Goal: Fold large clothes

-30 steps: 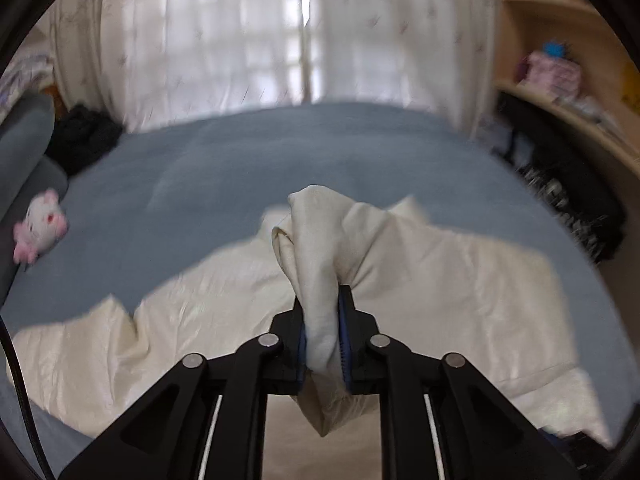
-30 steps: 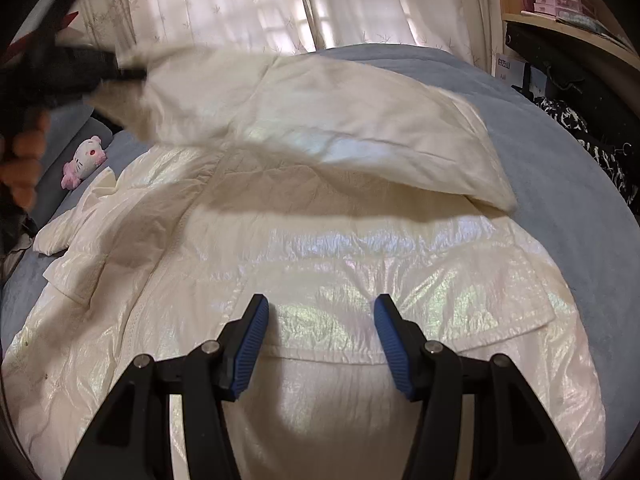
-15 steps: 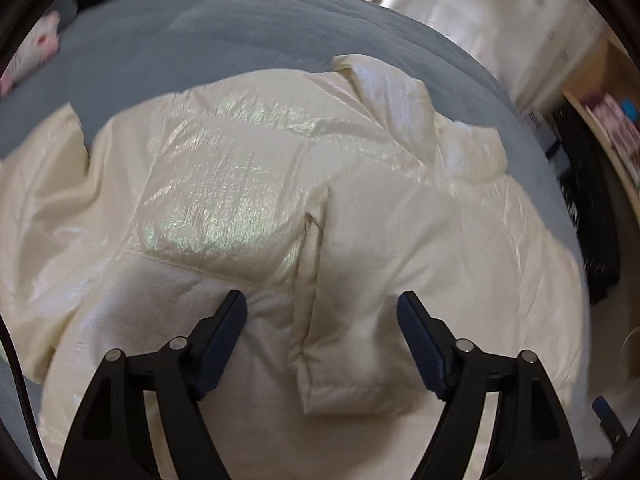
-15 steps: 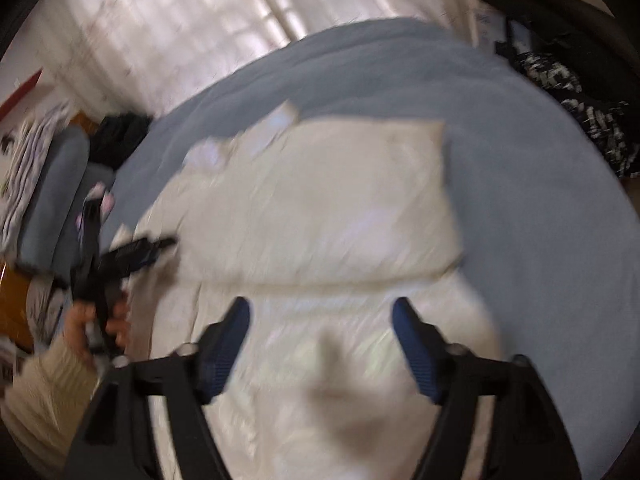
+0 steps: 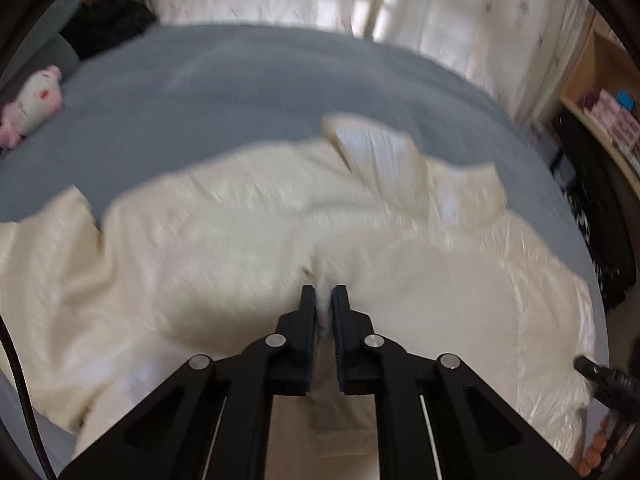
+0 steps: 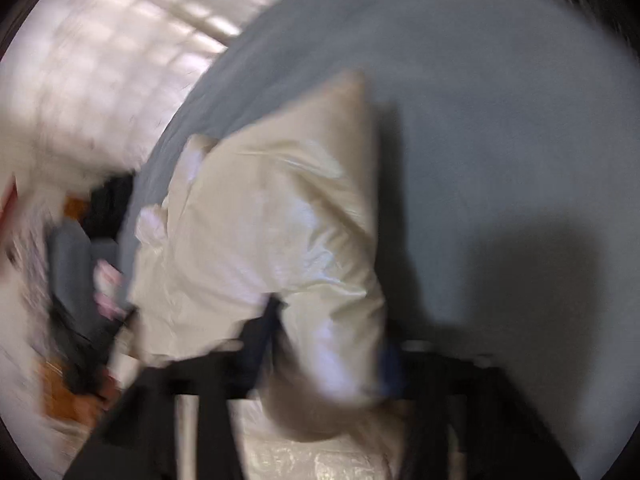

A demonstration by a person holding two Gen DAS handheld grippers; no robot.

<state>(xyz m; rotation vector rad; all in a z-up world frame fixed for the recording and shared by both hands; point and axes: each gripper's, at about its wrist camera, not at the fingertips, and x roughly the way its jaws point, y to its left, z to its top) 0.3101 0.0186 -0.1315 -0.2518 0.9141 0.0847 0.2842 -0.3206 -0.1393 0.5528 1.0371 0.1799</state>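
Bedroom, curtained window behind; blue-grey bedspread [image 5: 248, 92] serves as folding surface. Item: cream padded jacket [image 5: 224, 240], spread wide across the bed, collar end toward the window, long axis running left to right in the left wrist view. Left gripper [image 5: 324, 300]: fingers nearly together, pinching a fold of the jacket near its middle, fabric directly ahead. Right gripper [image 6: 320, 344]: view heavily blurred; fingers appear to straddle a raised portion of jacket, grip state cannot be determined. Pink plush toy [image 5: 34, 104] well apart, far left.

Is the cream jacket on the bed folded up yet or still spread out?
Partly folded: the cream jacket lies mostly spread across the bed, one sleeve laid over it.
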